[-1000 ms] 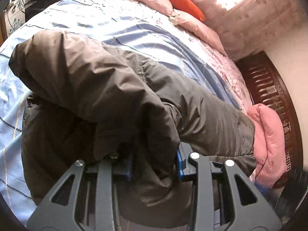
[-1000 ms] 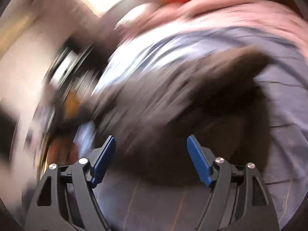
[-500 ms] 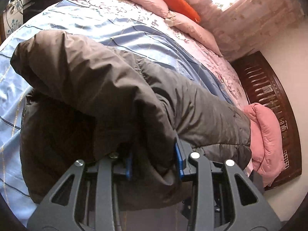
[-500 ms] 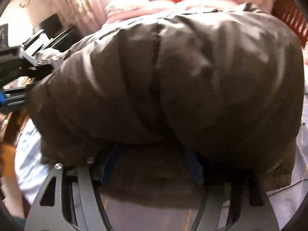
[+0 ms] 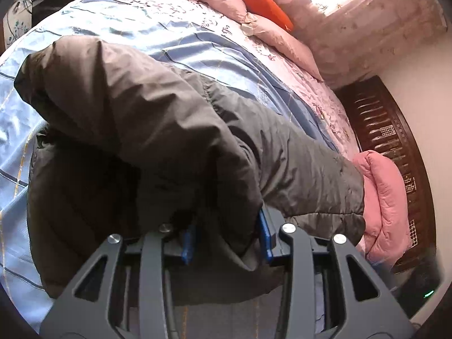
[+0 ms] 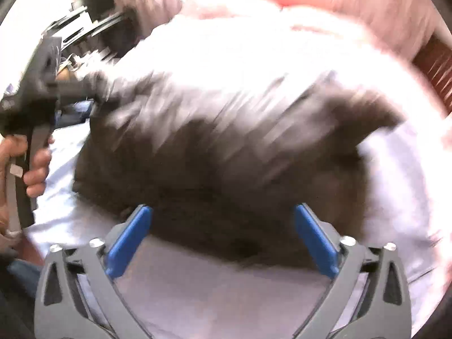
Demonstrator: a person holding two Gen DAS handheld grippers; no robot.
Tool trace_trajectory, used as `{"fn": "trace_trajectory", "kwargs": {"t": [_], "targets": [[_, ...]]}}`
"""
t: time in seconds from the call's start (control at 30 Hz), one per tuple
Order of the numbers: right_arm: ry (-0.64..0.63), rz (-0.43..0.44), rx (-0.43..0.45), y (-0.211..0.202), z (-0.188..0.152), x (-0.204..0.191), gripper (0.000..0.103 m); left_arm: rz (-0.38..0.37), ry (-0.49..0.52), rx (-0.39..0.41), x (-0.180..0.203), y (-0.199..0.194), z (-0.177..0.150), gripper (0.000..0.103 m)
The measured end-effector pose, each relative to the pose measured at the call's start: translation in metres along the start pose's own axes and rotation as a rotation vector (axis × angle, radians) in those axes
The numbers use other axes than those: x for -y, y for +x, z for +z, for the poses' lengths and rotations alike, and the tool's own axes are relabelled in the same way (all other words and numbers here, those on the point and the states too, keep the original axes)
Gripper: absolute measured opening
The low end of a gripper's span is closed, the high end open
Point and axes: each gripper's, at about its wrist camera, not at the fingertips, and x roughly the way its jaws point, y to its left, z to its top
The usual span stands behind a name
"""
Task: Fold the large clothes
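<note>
Clamping a thick fold of the dark jacket (image 5: 175, 130), the left gripper (image 5: 226, 237) fingers sit at lower centre; the jacket's long axis runs toward the frame's right across the bed (image 5: 158, 34). Right gripper (image 6: 223, 237) fingers are opening, empty, the jacket just beyond.

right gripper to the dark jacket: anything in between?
Nothing visible. The right gripper has its jaws opening, nothing pinched; bare bedsheet lies before the dark jacket. The left gripper grips a jacket fold.

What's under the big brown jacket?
The brown jacket lies on a blue checked bedsheet, and a folded pink jacket pokes out at one side. Anything else beneath is covered.
</note>
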Motion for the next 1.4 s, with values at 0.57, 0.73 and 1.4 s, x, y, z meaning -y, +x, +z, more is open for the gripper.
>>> {"fn": "trace_trajectory", "kwargs": {"t": [0.57,0.73,1.4], "targets": [[0.348,0.512,-0.213,0.12,0.132,0.078,0.027,0.145,0.333,0.163,0.053,-0.05,-0.011,0.042],[0.405,0.557,-0.075,0.087,0.195,0.094,0.022,-0.058,0.527,0.053,0.104,-0.07,-0.045,0.047],[0.4,0.642,-0.011,0.068,0.224,0.084,0.021,0.318,1.074,-0.021,0.088,0.125,-0.08,0.044]]}}
